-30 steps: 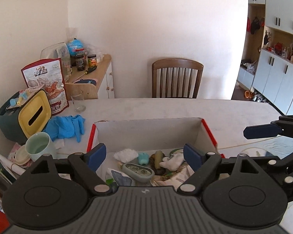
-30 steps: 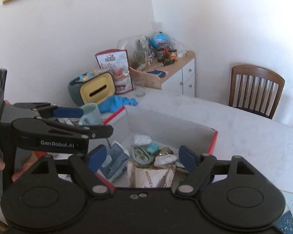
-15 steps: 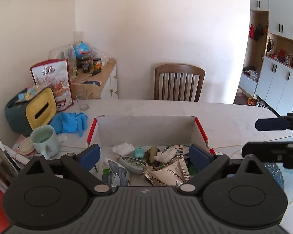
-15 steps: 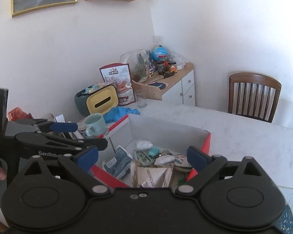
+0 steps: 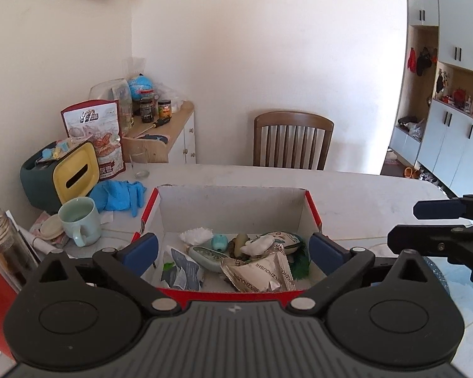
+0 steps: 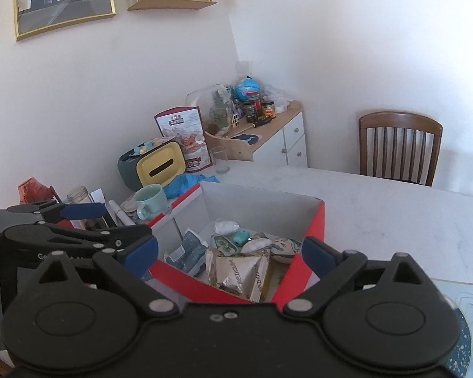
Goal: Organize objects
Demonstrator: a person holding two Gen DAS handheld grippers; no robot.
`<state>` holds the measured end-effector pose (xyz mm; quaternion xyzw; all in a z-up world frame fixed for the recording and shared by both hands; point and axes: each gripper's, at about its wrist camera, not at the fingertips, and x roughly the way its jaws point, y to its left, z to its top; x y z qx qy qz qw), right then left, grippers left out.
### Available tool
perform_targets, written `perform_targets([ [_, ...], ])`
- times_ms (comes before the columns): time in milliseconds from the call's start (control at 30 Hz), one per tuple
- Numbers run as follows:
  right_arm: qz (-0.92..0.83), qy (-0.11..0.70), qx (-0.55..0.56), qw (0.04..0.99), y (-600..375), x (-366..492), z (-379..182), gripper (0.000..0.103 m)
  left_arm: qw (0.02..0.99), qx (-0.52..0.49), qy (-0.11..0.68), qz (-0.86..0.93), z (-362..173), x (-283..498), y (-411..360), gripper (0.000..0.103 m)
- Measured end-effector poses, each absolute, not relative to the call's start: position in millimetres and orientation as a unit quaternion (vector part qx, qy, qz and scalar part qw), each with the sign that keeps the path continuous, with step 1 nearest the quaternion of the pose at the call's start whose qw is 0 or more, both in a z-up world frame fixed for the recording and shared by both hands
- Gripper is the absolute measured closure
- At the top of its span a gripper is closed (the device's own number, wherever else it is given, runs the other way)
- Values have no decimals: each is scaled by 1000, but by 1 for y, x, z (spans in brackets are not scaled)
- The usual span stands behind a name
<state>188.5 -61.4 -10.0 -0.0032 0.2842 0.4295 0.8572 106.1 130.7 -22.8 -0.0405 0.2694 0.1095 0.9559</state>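
Observation:
A red-and-white cardboard box (image 5: 230, 204) (image 6: 261, 208) sits on the pale table. It holds a silver foil packet (image 5: 258, 272) (image 6: 236, 271), a blue-grey packet (image 5: 181, 267), a green oval device (image 5: 205, 253), a small teal item (image 5: 219, 242), a white wad (image 5: 196, 234) and a patterned pouch (image 5: 283, 239). My left gripper (image 5: 233, 249) hovers at the box's near edge, its jaws opening wide with nothing gripped. My right gripper (image 6: 230, 252) hangs over the box's near right corner, open and empty. Each gripper also shows at the edge of the other's view.
Left of the box stand a mint mug (image 5: 78, 220), blue gloves (image 5: 119, 193), a yellow-fronted tissue holder (image 5: 63, 173), a drinking glass (image 5: 138, 163) and a snack bag (image 5: 94, 132). A wooden chair (image 5: 293, 141) is behind the table. A cluttered side cabinet (image 6: 268, 132) fills the corner.
Both grippers have drawn back from the box and spread their jaws wider. The whole box now shows in both views.

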Motion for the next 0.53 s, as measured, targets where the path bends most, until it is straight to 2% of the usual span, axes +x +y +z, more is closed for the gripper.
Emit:
perform_targets([
  [533,415,292,5,862,-83,190,-17,5,950,-61,286,107,-29,109,122,1],
])
